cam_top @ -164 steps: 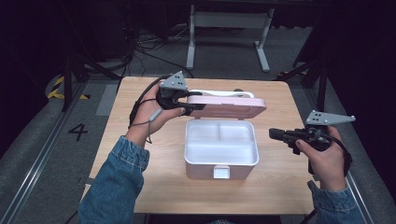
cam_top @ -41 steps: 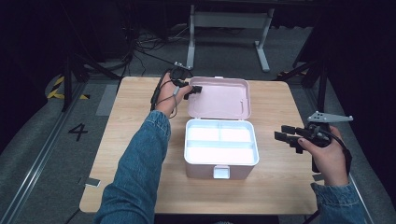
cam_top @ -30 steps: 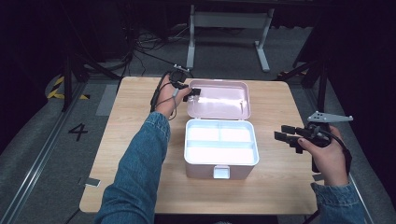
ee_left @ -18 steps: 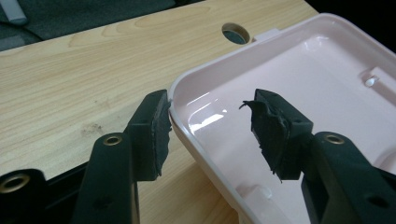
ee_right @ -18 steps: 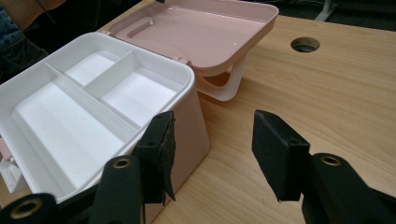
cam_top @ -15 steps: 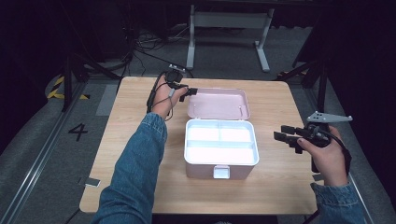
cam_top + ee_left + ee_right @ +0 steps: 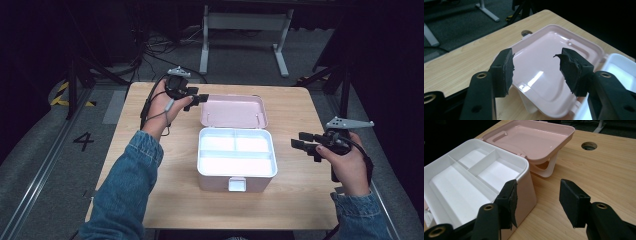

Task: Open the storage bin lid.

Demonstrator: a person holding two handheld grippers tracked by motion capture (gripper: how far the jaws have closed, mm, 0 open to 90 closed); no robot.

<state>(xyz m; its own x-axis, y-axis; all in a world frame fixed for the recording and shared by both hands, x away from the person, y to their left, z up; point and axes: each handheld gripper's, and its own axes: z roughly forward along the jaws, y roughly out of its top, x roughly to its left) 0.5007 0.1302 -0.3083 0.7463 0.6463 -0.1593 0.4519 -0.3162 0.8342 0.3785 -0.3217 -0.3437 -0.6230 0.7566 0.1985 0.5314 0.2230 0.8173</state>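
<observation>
Glossy pink plastic lid (image 7: 541, 75), smooth white plastic box (image 7: 474, 182), pale matt wood-grain table (image 7: 300, 115), worn rough black pads (image 7: 506, 72) on tongs

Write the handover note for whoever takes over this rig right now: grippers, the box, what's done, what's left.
Left gripper: open, holding nothing, jaws just been opening, above the pink lid's left edge.
Right gripper: open, holding nothing, right of the white box, apart from it.
Box: mid-table, lid folded fully back, resting on its white handle; the compartments look empty.
Done: box opened.
Left: probably filling it, or closing it again.
</observation>
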